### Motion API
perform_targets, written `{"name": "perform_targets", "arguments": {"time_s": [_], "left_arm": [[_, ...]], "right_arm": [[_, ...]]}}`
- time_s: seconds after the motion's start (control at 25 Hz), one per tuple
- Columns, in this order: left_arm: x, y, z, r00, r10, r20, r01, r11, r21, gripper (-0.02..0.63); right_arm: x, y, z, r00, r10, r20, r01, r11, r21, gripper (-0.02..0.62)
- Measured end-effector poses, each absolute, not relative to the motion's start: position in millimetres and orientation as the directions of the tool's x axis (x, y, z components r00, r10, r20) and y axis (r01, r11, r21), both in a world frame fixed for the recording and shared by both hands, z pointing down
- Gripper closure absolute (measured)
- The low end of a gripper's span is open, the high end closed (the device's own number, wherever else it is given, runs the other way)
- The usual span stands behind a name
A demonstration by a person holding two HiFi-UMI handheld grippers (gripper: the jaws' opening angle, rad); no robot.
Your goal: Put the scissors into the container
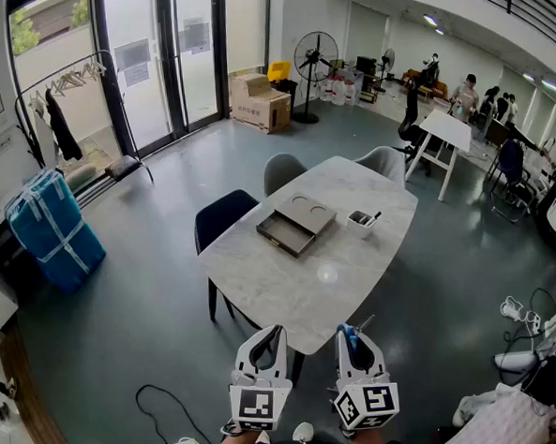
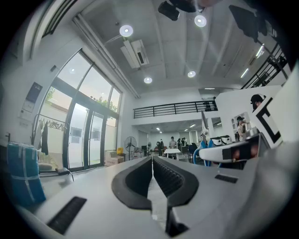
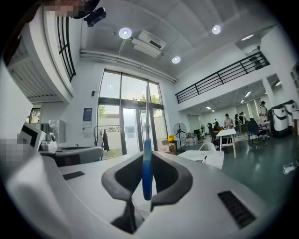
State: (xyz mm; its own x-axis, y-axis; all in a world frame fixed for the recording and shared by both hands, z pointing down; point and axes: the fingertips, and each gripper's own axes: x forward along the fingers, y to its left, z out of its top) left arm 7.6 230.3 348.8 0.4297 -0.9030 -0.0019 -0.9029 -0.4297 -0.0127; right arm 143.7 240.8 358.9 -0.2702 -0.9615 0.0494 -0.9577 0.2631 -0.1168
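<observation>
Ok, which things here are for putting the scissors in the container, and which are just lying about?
For the job: scissors, held in the right gripper; white container on the table.
Lying about: grey drawer box, chairs, blue bundle.

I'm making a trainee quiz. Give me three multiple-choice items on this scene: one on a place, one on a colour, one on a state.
1. Where is the container?
A. on the floor
B. on the table, beside the tray
C. on a chair

2. What colour is the scissors handle?
A. red
B. blue
C. yellow

3. How are the left gripper jaws?
A. wide apart
B. on a pen
C. together, empty

Key: B, as the head view shows it by the tray; B, as blue shows in the right gripper; C, as its pads meet.
</observation>
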Motion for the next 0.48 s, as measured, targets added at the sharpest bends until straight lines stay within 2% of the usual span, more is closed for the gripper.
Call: {"name": "perform_targets", "arguments": {"time_s": [0.48], "left_arm": [[7.1,227.8,350.8,0.431,-0.903,-0.002,-0.902,-0.431,-0.014,0.588]], "right_arm": [[141.4,238.1,360.4,-0.275,-0.96,0.053,-0.956,0.267,-0.118,0.557]]}}
